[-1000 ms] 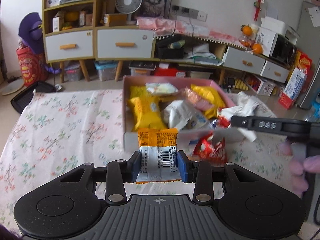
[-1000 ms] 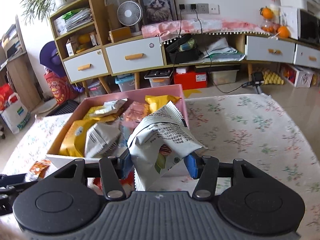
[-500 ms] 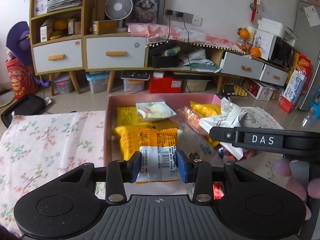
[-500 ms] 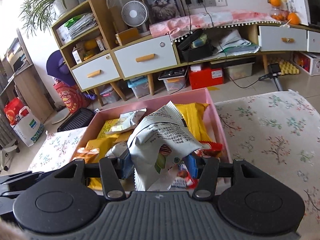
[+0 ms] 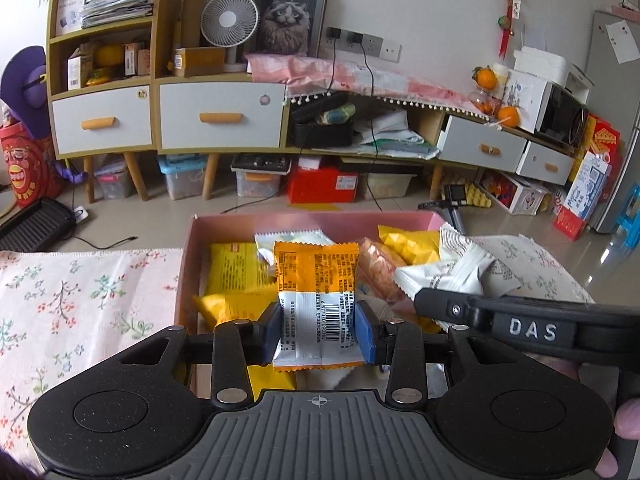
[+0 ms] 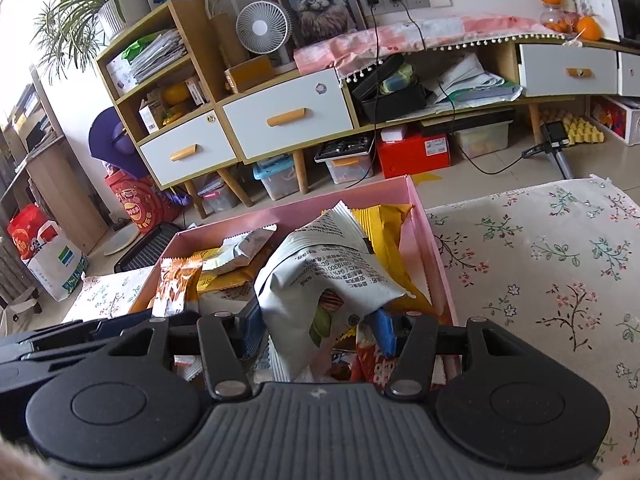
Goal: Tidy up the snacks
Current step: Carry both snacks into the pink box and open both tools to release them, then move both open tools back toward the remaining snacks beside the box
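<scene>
Behind everything we see a cluttered living room: a wooden cabinet [image 5: 160,92] with white drawers, a small white fan [image 5: 229,20] on top of it, a framed cat picture [image 5: 286,20] leaning on the wall, and storage bins on the tiled floor beneath. Closer in, a table under a floral cloth [image 5: 72,292] carries a pink box [image 5: 186,264] already heaped with yellow, white and orange snack bags.

Our left gripper [image 5: 320,330] has its blue pads pressed against both sides of an orange-and-white snack packet [image 5: 316,304], which stands upright with its barcode facing the camera, held over the near part of the box. From the right wrist view the same packet [image 6: 176,284] shows at the box's left side.

Our right gripper [image 6: 320,330] is clamped on a crumpled white snack bag [image 6: 324,276] (its printed text reads upside down), and the bag bulges up between the jaws above the box's right half. In the left wrist view this gripper's black body [image 5: 520,320], marked DAS, reaches across from the right, just beside the left gripper, with the white bag [image 5: 456,268] ahead of it and a few fingertips [image 5: 624,424] of the person's right hand at the frame edge.
</scene>
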The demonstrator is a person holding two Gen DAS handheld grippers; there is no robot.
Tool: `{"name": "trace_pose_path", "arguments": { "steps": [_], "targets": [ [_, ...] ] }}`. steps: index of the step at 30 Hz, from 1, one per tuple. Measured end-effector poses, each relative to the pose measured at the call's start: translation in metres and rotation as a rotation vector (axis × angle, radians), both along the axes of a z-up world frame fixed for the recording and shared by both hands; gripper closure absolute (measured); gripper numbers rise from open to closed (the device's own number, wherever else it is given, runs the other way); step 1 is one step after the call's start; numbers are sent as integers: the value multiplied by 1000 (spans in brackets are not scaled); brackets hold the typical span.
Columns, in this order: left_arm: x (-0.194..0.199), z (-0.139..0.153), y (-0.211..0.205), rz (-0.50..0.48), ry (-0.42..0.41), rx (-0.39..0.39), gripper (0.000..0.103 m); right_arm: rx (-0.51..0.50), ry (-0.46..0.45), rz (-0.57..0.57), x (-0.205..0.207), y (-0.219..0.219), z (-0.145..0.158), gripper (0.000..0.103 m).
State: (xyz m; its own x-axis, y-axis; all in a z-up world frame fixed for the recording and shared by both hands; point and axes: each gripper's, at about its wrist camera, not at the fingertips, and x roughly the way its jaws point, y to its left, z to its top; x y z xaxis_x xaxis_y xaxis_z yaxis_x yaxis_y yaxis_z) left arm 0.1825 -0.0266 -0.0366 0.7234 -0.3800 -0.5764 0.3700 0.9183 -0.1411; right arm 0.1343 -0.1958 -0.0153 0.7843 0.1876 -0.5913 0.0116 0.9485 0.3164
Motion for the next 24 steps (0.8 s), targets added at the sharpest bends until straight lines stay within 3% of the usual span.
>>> {"name": "trace_pose_path", "arguments": {
  "steps": [7,12,16,24],
  "targets": [
    [10,3,0,17,-9,-22,66,15,-16,10,1,1,4,51],
    [5,4,-1,14,-27,-12,62,18,-34,-18,1,-1,7,36],
    [1,5,-2,7,-17,-9,44,36,-41,-44,0,-9,13,24],
    [-16,9,1,8,16,29,23,9,-34,-66,-9,-15,22,14]
  ]
}}
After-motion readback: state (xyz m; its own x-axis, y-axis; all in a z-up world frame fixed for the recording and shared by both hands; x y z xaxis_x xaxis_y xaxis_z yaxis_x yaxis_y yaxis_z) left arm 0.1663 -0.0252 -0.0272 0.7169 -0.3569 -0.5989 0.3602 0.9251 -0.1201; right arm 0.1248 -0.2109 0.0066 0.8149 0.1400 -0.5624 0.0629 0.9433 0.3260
